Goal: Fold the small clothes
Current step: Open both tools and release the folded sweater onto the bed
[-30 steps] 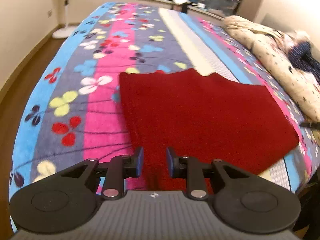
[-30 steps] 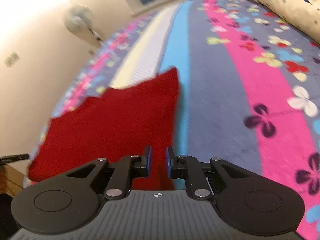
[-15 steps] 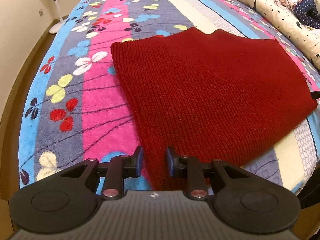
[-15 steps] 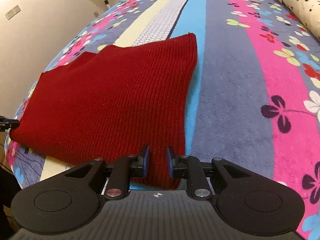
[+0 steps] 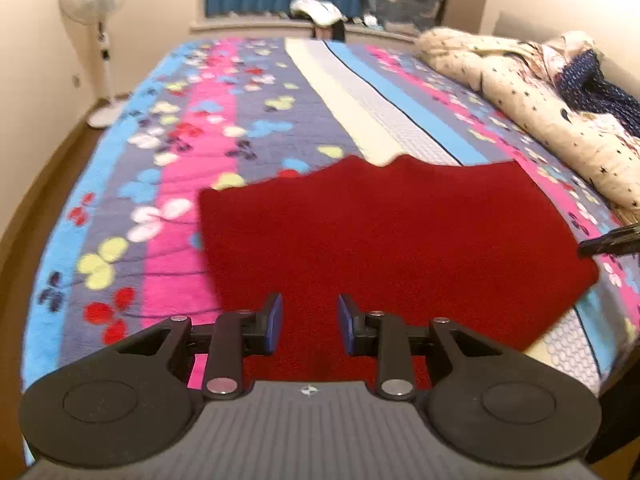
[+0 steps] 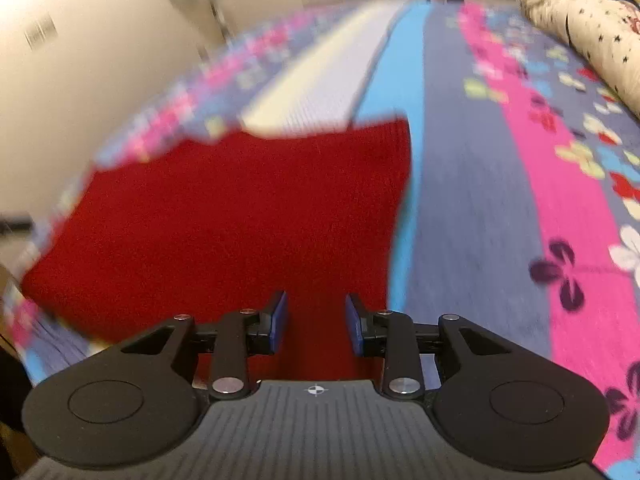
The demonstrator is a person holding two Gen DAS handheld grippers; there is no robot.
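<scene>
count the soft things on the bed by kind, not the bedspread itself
red knit garment: 1
cream patterned quilt: 1
dark blue dotted cloth: 1
total: 3

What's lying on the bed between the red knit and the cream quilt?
Nothing: only bare flowered bedspread separates the red knit from the cream quilt, in the left wrist view.
</scene>
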